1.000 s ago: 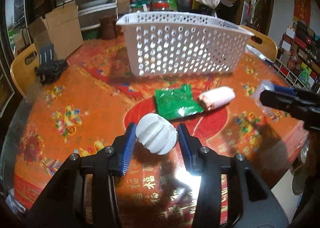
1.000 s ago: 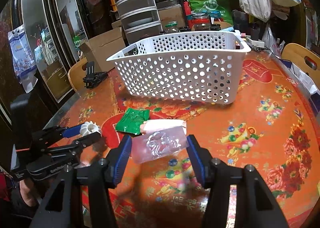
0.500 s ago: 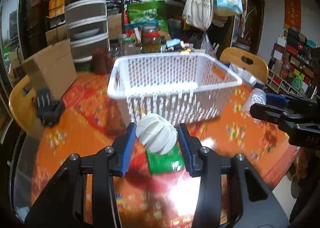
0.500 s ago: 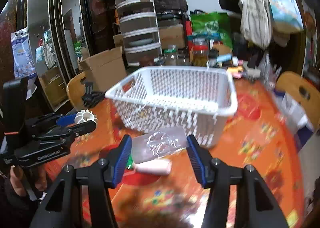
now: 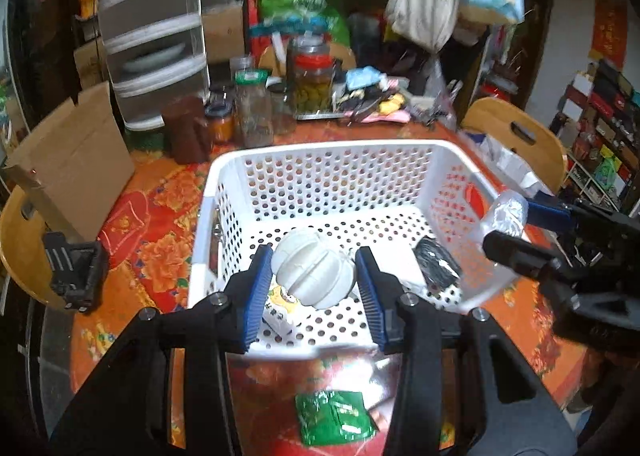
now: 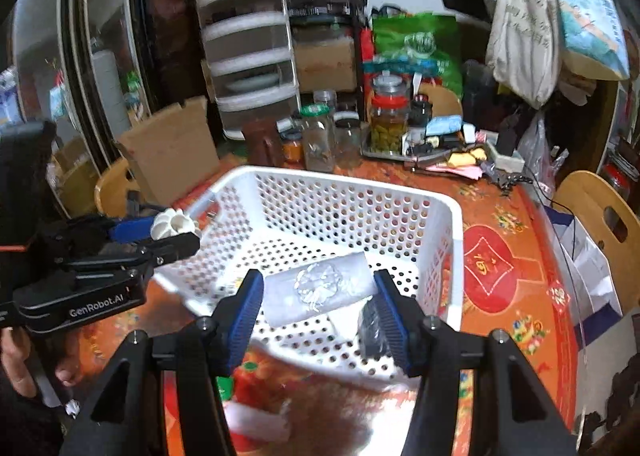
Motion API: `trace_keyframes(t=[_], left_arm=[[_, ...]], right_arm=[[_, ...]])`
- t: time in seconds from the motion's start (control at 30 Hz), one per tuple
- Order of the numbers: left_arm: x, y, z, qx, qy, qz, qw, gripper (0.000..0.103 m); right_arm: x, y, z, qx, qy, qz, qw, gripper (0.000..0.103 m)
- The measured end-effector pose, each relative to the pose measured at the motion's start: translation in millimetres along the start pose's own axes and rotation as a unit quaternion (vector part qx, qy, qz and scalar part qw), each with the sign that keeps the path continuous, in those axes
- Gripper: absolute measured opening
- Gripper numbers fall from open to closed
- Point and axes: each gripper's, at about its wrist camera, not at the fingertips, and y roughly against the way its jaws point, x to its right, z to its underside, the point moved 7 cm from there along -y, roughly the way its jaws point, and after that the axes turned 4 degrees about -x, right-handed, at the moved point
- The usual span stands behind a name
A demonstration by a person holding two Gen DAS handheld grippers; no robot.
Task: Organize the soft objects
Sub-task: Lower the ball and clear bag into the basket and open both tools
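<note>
My left gripper [image 5: 313, 276] is shut on a white ribbed soft ball [image 5: 313, 274], held above the white perforated basket [image 5: 320, 147]. My right gripper [image 6: 318, 296] is shut on a clear plastic pouch [image 6: 318, 290], also over the basket [image 6: 348, 187]. In the left wrist view the right gripper [image 5: 504, 223] hangs at the basket's right rim with the pouch [image 5: 505, 213]. In the right wrist view the left gripper [image 6: 172, 234] shows at the left with the ball [image 6: 172, 224]. A black item [image 5: 436, 262] and a small printed pack [image 5: 280, 302] lie in the basket. A green packet [image 5: 334, 418] lies on the table before it.
The round table has a red and orange floral cloth [image 6: 504, 256]. Jars [image 5: 314, 81], a cardboard piece [image 5: 76, 151] and clutter stand behind the basket. A black device [image 5: 74, 270] sits at the left edge. Wooden chairs [image 6: 600, 215] ring the table. A pink roll [image 6: 256, 422] lies near the front.
Both grippers rose and moved forward from over the table to above the basket, each keeping its object. The green packet and pink roll now lie below and behind them.
</note>
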Motion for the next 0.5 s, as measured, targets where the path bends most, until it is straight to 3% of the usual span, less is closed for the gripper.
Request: trace_keyframes(t=[0.23,0.5], left_arm=[[0.2,-68.5,-9.0,-0.073,0.006,-0.018,0.9971,0.04],[-5.5,-95.8,-5.4,-0.095,0.021,-0.021,0.995,0.04]], right_arm=[[16.8,-66.4,5.8,-0.082,-0.005,0.026,0.996,0.056],[22.6,-86.4,7.2,-0.099,-0.003,0.042,0.994,0.058]])
